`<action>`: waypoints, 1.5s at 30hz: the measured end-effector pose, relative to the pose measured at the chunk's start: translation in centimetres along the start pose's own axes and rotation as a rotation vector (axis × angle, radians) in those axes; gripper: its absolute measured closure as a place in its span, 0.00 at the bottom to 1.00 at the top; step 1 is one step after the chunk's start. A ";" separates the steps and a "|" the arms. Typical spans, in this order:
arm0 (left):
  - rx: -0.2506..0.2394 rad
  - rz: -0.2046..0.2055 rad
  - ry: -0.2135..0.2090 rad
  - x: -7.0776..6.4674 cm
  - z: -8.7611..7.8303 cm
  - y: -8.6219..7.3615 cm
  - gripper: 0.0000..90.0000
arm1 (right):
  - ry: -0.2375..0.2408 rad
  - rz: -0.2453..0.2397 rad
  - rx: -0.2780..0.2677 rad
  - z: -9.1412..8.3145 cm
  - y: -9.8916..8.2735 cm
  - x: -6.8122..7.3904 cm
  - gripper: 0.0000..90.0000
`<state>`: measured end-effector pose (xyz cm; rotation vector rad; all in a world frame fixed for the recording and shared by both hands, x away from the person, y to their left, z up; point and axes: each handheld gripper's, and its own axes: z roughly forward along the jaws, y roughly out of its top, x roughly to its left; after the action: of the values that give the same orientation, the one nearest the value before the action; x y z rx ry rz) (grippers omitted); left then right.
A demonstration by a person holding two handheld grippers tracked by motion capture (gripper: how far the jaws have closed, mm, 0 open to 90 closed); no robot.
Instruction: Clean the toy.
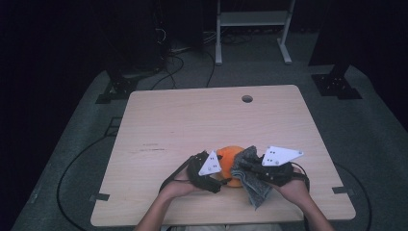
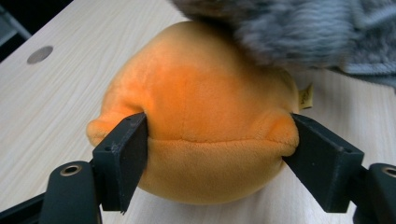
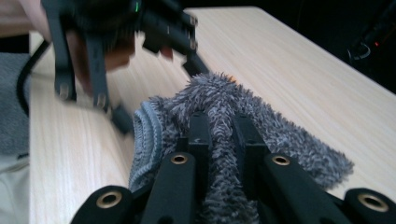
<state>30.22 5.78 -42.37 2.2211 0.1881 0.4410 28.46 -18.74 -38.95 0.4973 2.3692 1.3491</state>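
Note:
An orange plush toy [image 1: 231, 155] [image 2: 205, 102] lies near the table's front edge. My left gripper [image 1: 220, 176] [image 2: 219, 135] is shut on it, and both pads dent its sides. A grey fluffy cloth [image 1: 254, 188] [image 2: 303, 28] [image 3: 299, 144] drapes over the toy's right and upper side. My right gripper [image 1: 250, 167] [image 3: 222, 121] is shut on a fold of that cloth, and its loose end hangs down toward the table. In the right gripper view the left gripper [image 3: 93, 46] appears blurred at the upper left.
The light wooden table [image 1: 192, 115] has a round cable hole [image 1: 247, 98] near its far edge. Beyond it on the grey floor stand a white frame [image 1: 252, 29], black stand bases [image 1: 337, 84] and loose cables [image 1: 173, 62].

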 end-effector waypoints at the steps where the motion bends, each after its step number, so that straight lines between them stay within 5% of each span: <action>1: 0.000 0.000 0.000 0.0 0.0 0.0 0.25 | 0.000 0.000 0.000 0.0 0.0 0.0 0.88; 2: -0.004 -0.007 -0.005 0.1 -0.1 0.0 0.25 | -0.004 -0.005 0.018 0.3 -0.1 0.0 0.88; 7: -0.047 -0.173 -0.028 0.9 0.1 -0.1 0.16 | 0.021 0.038 0.056 1.3 -1.8 -0.1 0.88; 15: -0.039 -0.131 -0.015 0.4 0.1 0.1 0.21 | -0.005 0.026 0.114 0.0 -2.9 -1.0 0.88; 18: -0.043 -0.108 -0.023 0.3 0.1 0.0 0.20 | -0.020 0.064 0.070 -0.5 -2.6 -1.7 0.88; 24: -0.014 -0.223 -0.016 1.3 -0.1 0.1 0.11 | -0.004 0.074 0.083 0.3 -3.0 -1.6 0.88; 28: -0.003 -0.263 -0.028 1.4 0.1 0.3 0.12 | 0.002 0.081 0.091 0.0 -3.4 -1.6 0.88; 32: -0.007 -0.183 -0.020 0.6 0.3 0.4 0.19 | -0.010 0.055 0.057 -0.9 -2.0 -1.1 0.88; 36: 0.002 -0.025 -0.030 -0.7 0.4 0.6 0.21 | 0.027 -0.008 0.021 -0.4 0.5 0.3 0.88; 38: 0.010 -0.007 -0.028 -0.8 0.4 0.6 0.22 | 0.028 -0.023 0.036 0.0 0.8 0.5 0.88; 40: 0.007 -0.016 -0.033 -0.7 0.4 0.5 0.22 | 0.022 -0.039 0.071 0.7 0.6 0.3 0.88; 41: 0.003 -0.024 -0.036 -0.6 0.3 0.3 0.22 | 0.027 0.005 0.062 0.7 -0.2 -0.3 0.88; 42: -0.020 -0.065 -0.070 -0.3 0.3 0.2 0.21 | 0.023 0.019 0.062 0.6 -0.5 -0.6 0.88; 43: -0.020 -0.065 -0.070 -0.3 0.3 0.2 0.19 | 0.023 0.019 0.062 0.6 -0.5 -0.6 0.88; 45: -0.057 -0.151 -0.114 0.3 0.0 0.4 0.18 | 0.035 0.050 0.057 0.5 -1.1 -0.9 0.88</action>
<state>30.53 5.64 -42.01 2.1507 0.2770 0.2343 29.36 -19.33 -39.97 0.5563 2.4445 1.3250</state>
